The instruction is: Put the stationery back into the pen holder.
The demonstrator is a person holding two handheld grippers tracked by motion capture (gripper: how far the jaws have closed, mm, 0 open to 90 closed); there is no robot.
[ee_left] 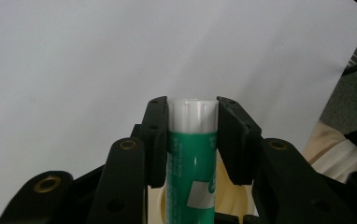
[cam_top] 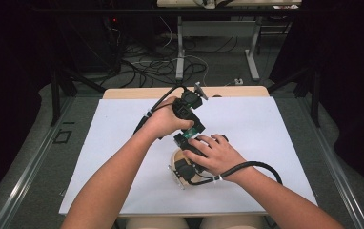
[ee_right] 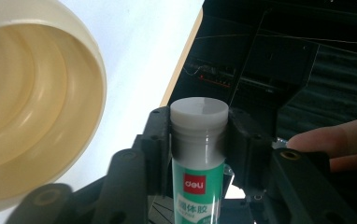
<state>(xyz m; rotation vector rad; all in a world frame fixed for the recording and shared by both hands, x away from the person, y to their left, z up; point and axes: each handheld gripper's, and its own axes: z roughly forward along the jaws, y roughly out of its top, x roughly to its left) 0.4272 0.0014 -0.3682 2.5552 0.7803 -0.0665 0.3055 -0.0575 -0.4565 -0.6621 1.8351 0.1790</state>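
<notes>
- Both hands met over the middle of the white sheet (cam_top: pixel 247 124) covering the desk (cam_top: pixel 232 91), seen from the high view.
- Left tongs (ee_left: pixel 193 135) were clamped on a green glue stick (ee_left: pixel 191 168); their black pads pressed both sides of it just below its white end, which pointed toward the sheet.
- Right tongs (ee_right: pixel 199 135) gripped what looked like the same glue stick (ee_right: pixel 199 182) at its grey-white cap; the "deli" label showed below the pads. Whether it was one stick held at both ends could not be confirmed from the high view, where the hands covered it.
- A cream plastic bowl (ee_right: pixel 32 98) sat just left of the right tongs, open side toward the camera.
- Left hand (cam_top: pixel 166 121) lay farther from the person, right hand (cam_top: pixel 216 155) nearer, above the bowl (cam_top: pixel 176 157).
</notes>
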